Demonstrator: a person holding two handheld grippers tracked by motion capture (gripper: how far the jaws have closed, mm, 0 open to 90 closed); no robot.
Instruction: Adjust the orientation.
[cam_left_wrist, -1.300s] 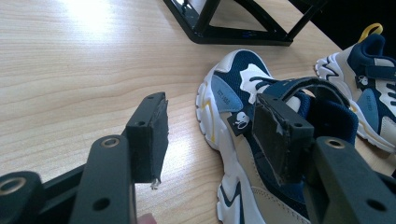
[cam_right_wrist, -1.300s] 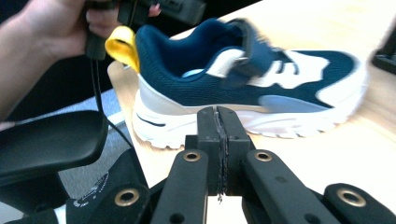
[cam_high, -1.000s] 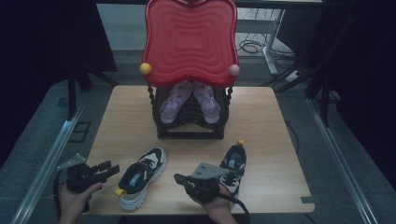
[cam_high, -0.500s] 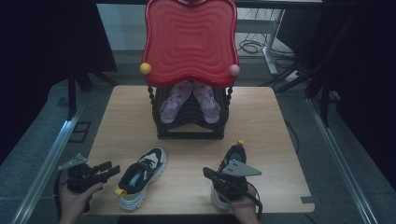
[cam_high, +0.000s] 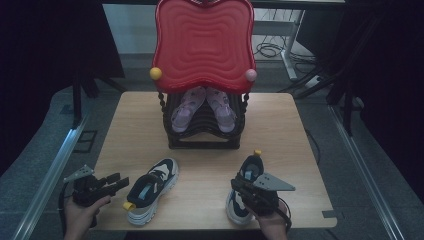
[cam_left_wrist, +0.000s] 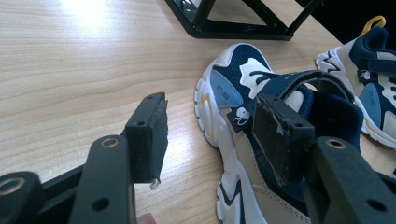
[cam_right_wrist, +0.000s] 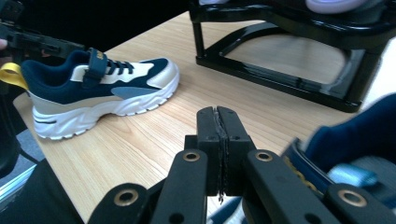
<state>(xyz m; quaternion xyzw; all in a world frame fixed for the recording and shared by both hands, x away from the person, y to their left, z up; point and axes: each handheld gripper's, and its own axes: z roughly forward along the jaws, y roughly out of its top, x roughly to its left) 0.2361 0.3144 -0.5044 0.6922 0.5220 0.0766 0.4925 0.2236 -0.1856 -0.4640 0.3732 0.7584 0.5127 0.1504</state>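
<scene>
Wooden table (cam_high: 150, 125) stands on a grey floor, with dark surroundings on both sides. Reference landmark: the black rack (cam_high: 204, 131) at the far middle of the table.

1. Red tray (cam_high: 203, 42): rests on top of the rack and overhangs it toward the person. A yellow ball and a pink ball sit at its lower corners.
2. Pink shoes (cam_high: 202, 107): one pair, stored inside the rack under the tray, toes toward the person.
3. Left sneaker (cam_high: 151, 190): navy, white and beige, on the table in front of the rack and to its left, yellow heel loop toward the person.
4. Right sneaker (cam_high: 245, 185): same pattern, in front of the rack and to its right, yellow loop toward the rack.
5. Left gripper (cam_high: 119, 183): just left of the left sneaker, farther from the rack. Jaws released, nothing between them.
6. Right gripper (cam_high: 236, 186): over the right sneaker. Jaws clenched, pads (cam_right_wrist: 219, 135) pressed together, grasping nothing.
</scene>
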